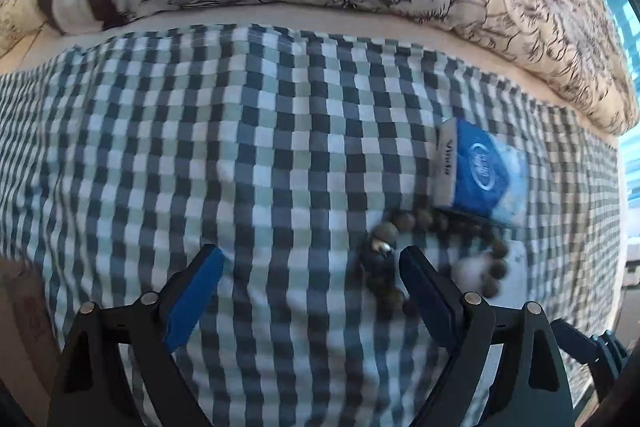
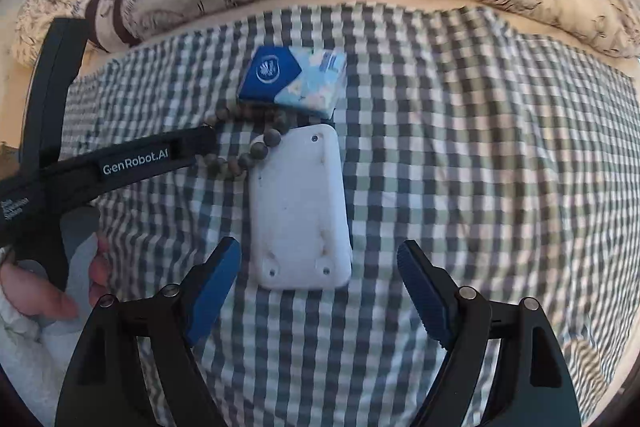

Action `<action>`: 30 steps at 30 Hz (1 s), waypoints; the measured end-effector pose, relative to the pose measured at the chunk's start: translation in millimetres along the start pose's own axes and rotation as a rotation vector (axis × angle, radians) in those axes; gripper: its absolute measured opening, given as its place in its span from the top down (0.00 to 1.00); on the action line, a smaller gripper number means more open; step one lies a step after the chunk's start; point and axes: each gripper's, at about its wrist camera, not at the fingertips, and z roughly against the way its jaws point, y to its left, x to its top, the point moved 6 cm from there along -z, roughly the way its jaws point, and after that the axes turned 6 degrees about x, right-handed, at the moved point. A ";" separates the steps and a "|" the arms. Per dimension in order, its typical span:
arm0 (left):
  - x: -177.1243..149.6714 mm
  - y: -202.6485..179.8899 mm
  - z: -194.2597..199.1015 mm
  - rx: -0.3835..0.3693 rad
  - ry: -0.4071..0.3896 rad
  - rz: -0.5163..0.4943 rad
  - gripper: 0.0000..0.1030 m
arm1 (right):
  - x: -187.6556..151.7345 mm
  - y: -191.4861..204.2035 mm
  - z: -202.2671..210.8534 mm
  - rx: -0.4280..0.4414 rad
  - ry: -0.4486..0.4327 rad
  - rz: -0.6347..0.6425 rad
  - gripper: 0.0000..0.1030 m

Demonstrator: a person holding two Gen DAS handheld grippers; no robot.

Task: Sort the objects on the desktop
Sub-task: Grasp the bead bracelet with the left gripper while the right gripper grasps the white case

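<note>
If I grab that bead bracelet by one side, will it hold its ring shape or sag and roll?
The bead bracelet is separate round beads in a loop, so it will probably sag limp. It lies partly on the white block and against the tissue pack, so lifting may drag on them. Round beads may slip between the left gripper fingers.

Left gripper and right gripper, jaws apart

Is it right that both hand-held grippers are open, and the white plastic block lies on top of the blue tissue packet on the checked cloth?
Not quite. In the right wrist view the white plastic block lies beside the blue tissue packet, nearer the camera, not on top of it; both rest on the checked cloth. The left hand-held gripper and right hand-held gripper are indeed open.
</note>
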 end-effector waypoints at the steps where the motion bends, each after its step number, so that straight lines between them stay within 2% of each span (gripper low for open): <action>1: 1.7 -2.5 -2.5 0.016 -0.014 -0.021 0.10 | 2.1 0.4 -4.4 0.001 0.003 -0.004 0.22; 4: 3.2 -6.3 -4.8 0.030 -0.027 -0.047 0.11 | 10.0 4.1 -18.1 -0.015 0.015 0.001 0.22; 6: 1.4 -5.5 -2.6 0.022 -0.045 -0.052 0.18 | 13.5 6.7 -28.0 -0.049 0.028 0.011 0.22; 7: 1.5 -4.6 -0.7 0.021 -0.054 -0.052 0.27 | 14.4 7.7 -34.4 -0.065 0.040 0.011 0.22; 8: 0.1 -3.5 1.9 0.016 -0.062 -0.051 0.42 | 14.3 7.8 -39.6 -0.068 0.050 0.007 0.22; 9: -1.4 -2.1 5.3 0.006 -0.068 -0.051 0.51 | 13.8 6.9 -44.0 -0.071 0.057 -0.008 0.22; 10: -2.9 -1.2 8.4 -0.014 -0.068 -0.051 0.73 | 12.9 5.6 -47.6 -0.076 0.064 -0.026 0.24; 11: -3.8 -1.0 9.8 -0.031 -0.062 -0.050 0.87 | 12.4 5.5 -48.5 -0.084 0.064 -0.036 0.26; 12: -4.8 -0.1 11.0 -0.046 -0.056 -0.048 0.87 | 12.5 6.3 -46.8 -0.096 0.060 -0.041 0.38; 15: -5.2 6.1 14.7 -0.077 -0.040 -0.022 0.89 | 9.6 6.4 -40.8 -0.117 0.067 -0.065 0.38; 21: -8.1 16.1 40.0 -0.140 -0.044 0.028 0.89 | -7.1 -9.6 -17.0 -0.050 0.078 -0.166 0.38; 25: -17.6 12.5 69.8 -0.133 -0.068 0.004 0.89 | -16.3 -18.9 3.0 -0.039 0.071 -0.193 0.38; 30: -11.5 26.4 106.4 -0.161 -0.096 0.017 0.89 | -20.9 -20.9 30.8 -0.046 0.041 -0.211 0.37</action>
